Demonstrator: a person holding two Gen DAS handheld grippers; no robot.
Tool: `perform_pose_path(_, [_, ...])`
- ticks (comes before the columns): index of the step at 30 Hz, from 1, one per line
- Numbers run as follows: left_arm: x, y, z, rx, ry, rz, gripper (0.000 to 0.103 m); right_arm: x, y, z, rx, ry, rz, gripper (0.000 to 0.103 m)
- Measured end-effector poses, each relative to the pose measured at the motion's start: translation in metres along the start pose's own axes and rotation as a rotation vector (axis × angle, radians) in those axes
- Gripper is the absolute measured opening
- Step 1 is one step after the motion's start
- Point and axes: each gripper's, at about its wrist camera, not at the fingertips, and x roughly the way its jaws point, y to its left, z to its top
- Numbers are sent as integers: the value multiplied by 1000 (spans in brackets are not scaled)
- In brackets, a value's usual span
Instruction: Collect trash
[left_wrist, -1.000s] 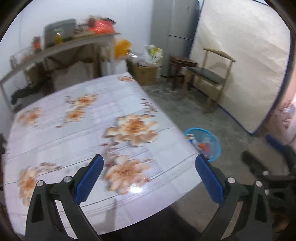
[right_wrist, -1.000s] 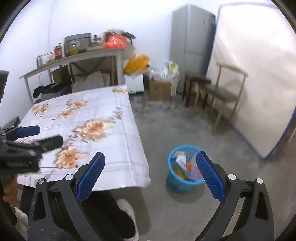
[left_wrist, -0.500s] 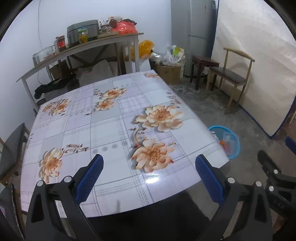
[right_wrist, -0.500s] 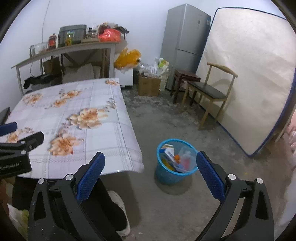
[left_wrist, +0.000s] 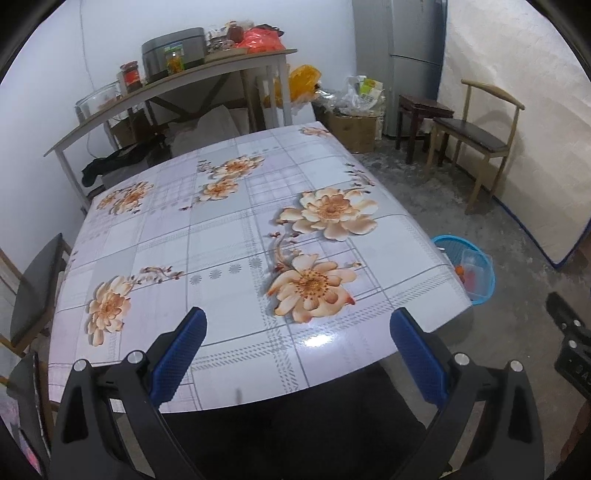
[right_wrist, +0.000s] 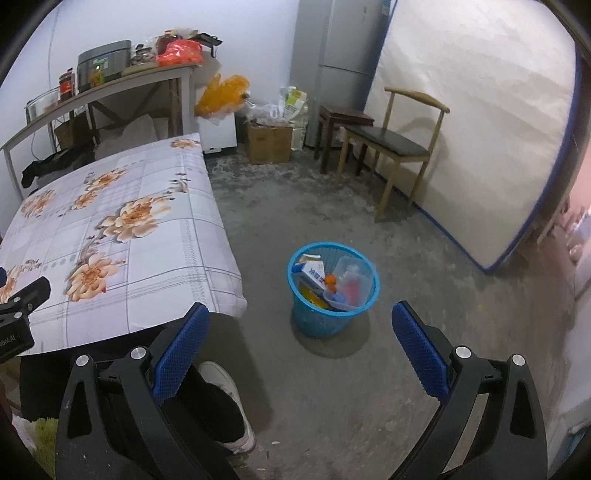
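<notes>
A blue mesh waste basket (right_wrist: 308, 317) stands on the concrete floor to the right of the table; it holds a white and blue carton, a clear plastic container and orange bits. In the left wrist view the basket (left_wrist: 482, 286) peeks out past the table's right edge. My left gripper (left_wrist: 295, 350) hangs open above the near edge of the flower-print tablecloth (left_wrist: 221, 236), with nothing between its blue pads. Open and empty too, my right gripper (right_wrist: 297, 343) is held above the floor, just in front of the basket.
A wooden chair (right_wrist: 399, 144) and a dark stool (right_wrist: 341, 118) stand by a mattress (right_wrist: 480, 122) leaning on the right wall. A cluttered side table (left_wrist: 177, 77), cardboard box (right_wrist: 267, 142) and fridge (right_wrist: 336, 55) line the back. A person's leg and white shoe (right_wrist: 229, 398) are below my right gripper.
Both cameras have pulled back and risen. The left view has swung left so more of the tablecloth shows, and the basket sits nearer the middle of the right view. Both grippers stay open.
</notes>
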Motion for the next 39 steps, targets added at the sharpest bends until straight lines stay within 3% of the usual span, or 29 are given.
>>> perform_pose_path(10, [4,4,2,-33,19,38,97,8,-6,-2,23,24,3,95])
perform_pose_path(39, [11,-1,0,-6,47,7,97,11,-11,-3,32,31,11,95])
